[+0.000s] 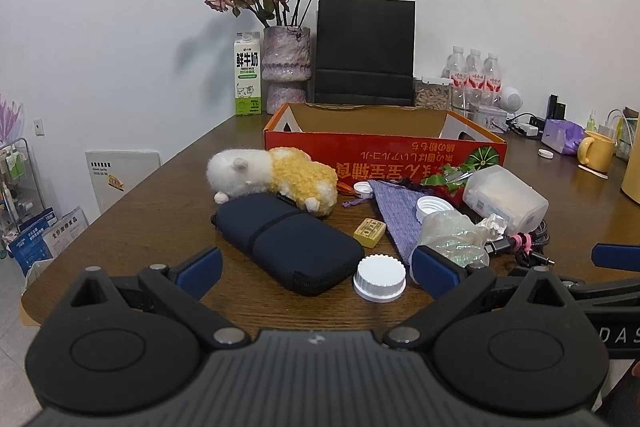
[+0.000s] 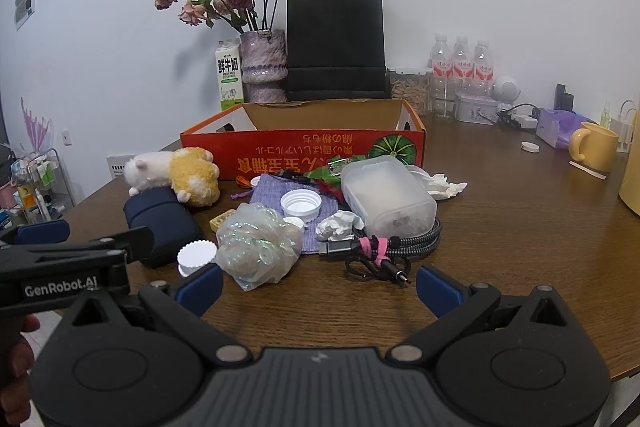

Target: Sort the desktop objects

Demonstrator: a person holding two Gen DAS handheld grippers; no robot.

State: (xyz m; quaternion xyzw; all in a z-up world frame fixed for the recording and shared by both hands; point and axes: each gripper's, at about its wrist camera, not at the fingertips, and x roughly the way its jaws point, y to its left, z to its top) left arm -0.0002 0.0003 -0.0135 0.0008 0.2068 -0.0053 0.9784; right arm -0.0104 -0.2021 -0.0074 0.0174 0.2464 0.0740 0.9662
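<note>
A clutter of objects lies in front of a red cardboard box (image 1: 384, 147) (image 2: 304, 151). In it are a white-and-yellow plush (image 1: 272, 179) (image 2: 176, 173), a navy zip case (image 1: 288, 239) (image 2: 160, 223), a white cap (image 1: 380, 279) (image 2: 196, 257), a yellow block (image 1: 370, 231), a purple cloth (image 1: 396, 215) (image 2: 276, 193), a crumpled iridescent bag (image 1: 452, 235) (image 2: 256, 247), a frosted plastic tub (image 1: 504, 197) (image 2: 388, 195) and a bundled cable (image 2: 380, 251). My left gripper (image 1: 316, 273) is open, just short of the case and cap. My right gripper (image 2: 320, 287) is open, near the bag and cable.
Behind the box stand a milk carton (image 1: 248, 75), a vase of dried roses (image 1: 286, 67), a black paper bag (image 1: 364, 51) and water bottles (image 2: 460, 67). A yellow mug (image 2: 594, 145) sits far right. The table's left edge drops off to floor shelves.
</note>
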